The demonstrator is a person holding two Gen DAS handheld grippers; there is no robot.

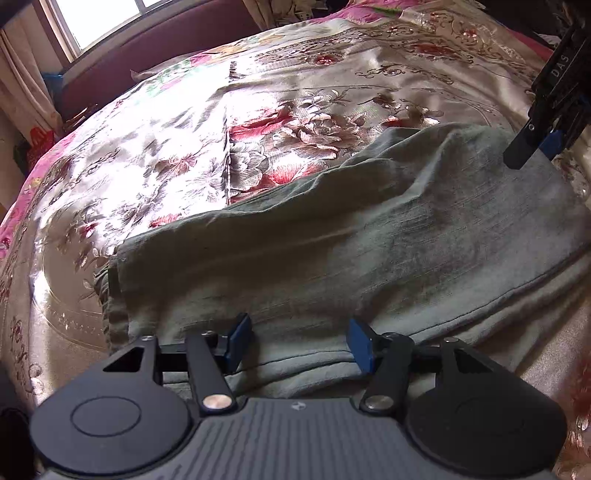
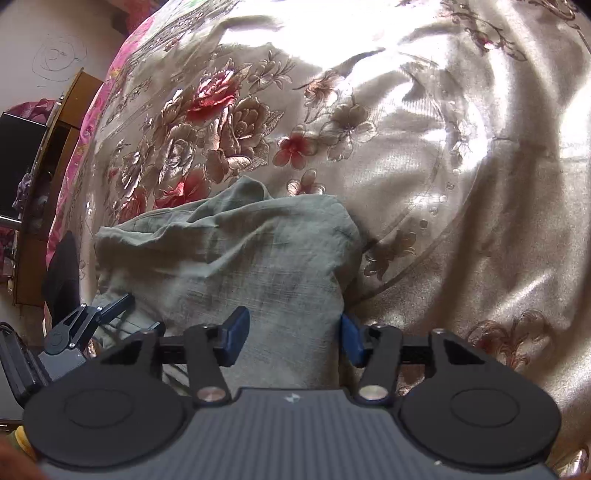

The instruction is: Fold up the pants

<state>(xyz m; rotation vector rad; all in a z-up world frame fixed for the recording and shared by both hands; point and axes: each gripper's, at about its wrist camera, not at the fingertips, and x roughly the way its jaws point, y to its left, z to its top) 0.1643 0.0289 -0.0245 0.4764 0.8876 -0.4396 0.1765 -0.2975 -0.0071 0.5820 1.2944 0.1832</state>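
Note:
The grey-green pants (image 1: 332,251) lie folded in layers on a shiny floral bedspread (image 1: 177,158). My left gripper (image 1: 300,345) is open, its blue pads just above the near edge of the pants. The right gripper shows at the top right of the left wrist view (image 1: 532,144), above the far right end of the pants. In the right wrist view the pants (image 2: 236,266) bunch up ahead, and my right gripper (image 2: 292,338) is open with the cloth between and beneath its pads. The left gripper (image 2: 114,306) shows at lower left there.
The bedspread (image 2: 443,147) is wrinkled and covers the whole bed. A dark red headboard (image 1: 155,40) and a window (image 1: 96,18) are at the far side. A wooden cabinet (image 2: 55,147) stands beside the bed.

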